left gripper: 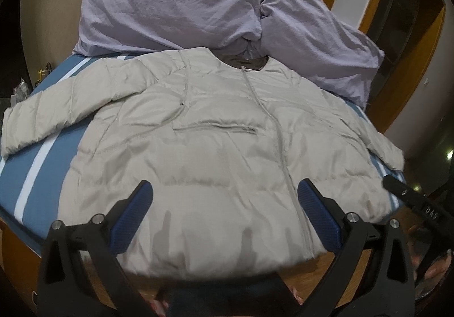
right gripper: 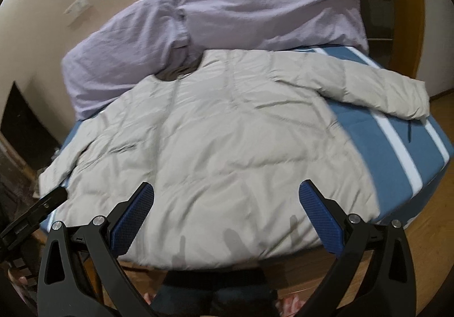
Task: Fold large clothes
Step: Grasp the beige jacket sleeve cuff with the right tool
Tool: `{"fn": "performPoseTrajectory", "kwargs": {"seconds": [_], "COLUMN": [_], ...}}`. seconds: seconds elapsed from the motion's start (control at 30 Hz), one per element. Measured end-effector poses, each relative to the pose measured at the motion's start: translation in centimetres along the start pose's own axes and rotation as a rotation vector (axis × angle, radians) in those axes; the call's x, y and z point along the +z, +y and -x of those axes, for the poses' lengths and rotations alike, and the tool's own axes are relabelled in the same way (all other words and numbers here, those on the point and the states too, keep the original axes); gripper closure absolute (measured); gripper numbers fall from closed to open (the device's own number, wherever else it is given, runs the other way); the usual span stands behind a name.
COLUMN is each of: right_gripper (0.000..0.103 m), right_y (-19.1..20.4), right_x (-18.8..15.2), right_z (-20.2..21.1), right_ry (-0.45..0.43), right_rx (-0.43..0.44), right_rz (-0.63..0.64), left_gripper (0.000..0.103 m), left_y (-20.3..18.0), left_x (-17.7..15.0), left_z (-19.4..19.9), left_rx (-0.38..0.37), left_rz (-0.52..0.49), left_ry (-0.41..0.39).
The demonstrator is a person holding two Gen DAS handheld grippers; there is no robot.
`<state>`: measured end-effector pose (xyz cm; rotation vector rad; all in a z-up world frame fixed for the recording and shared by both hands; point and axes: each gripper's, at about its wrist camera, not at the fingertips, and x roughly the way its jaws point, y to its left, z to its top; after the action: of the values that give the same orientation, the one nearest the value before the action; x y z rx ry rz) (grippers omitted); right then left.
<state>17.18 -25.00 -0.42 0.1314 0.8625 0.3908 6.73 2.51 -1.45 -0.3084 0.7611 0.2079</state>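
Only the left wrist view shows the puffer jacket's [left gripper: 221,147] zipper [left gripper: 279,130]. Both the left gripper [left gripper: 225,192] and right gripper [right gripper: 227,192] are spread, holding nothing; the collar is partly hidden by lilac pillows [left gripper: 176,8].

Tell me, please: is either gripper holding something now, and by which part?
Nothing is held. The left gripper and the right gripper are both open above the hem of the beige jacket, which lies flat on the bed.

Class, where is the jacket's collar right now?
In both views, the jacket lies spread on the bed, its collar against the purple pillows.
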Motion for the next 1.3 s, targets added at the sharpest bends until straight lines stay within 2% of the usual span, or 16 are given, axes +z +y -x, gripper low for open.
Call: {"fn": "performPoseTrajectory", "kwargs": {"seconds": [0.2, 0.37, 0.5, 0.63, 0.83, 1.07, 1.2, 1.3], "right_gripper": [0.001, 0.001, 0.001, 0.003, 0.007, 0.017, 0.021, 0.030], "right_y": [-3.4, -8.6, -13.1, -18.3, -25.4, -32.0, -33.4, -34.0], "right_x": [2.8, 5.1, 6.5, 7.9, 9.7, 10.0, 9.4, 9.0], "right_z": [-2.6, -4.9, -6.1, -6.7, -6.5, -7.3, -7.9, -8.3], "right_ry": [0.003, 0.008, 0.008, -0.002, -0.036, -0.033, -0.028, -0.019], "right_rx": [-0.105, -0.199, -0.267, -0.365, -0.519, -0.560, -0.569, -0.547], "right_rz": [-0.042, -0.130, -0.208, -0.293, -0.418, -0.614, -0.688, -0.718], "left_gripper": [0.002, 0.002, 0.002, 0.002, 0.002, 0.002, 0.002, 0.002], "left_y": [0.8, 1.6, 2.6, 3.6, 3.5, 3.5, 3.5, 3.5], "left_x": [2.9, 5.0, 6.0, 5.9, 5.2, 4.8, 4.6, 4.6], "left_z": [-3.3, -6.3, -9.3, -11.8, -13.4, -14.4, -14.5, -14.5], "left_rx": [0.066, 0.140, 0.202, 0.207, 0.231, 0.233, 0.234, 0.232], "left_rz": [-0.021, -0.032, -0.027, -0.002, -0.018, -0.009, -0.009, -0.007], "left_ry": [0.011, 0.007, 0.046, 0.102, 0.094, 0.082, 0.073, 0.071]}}
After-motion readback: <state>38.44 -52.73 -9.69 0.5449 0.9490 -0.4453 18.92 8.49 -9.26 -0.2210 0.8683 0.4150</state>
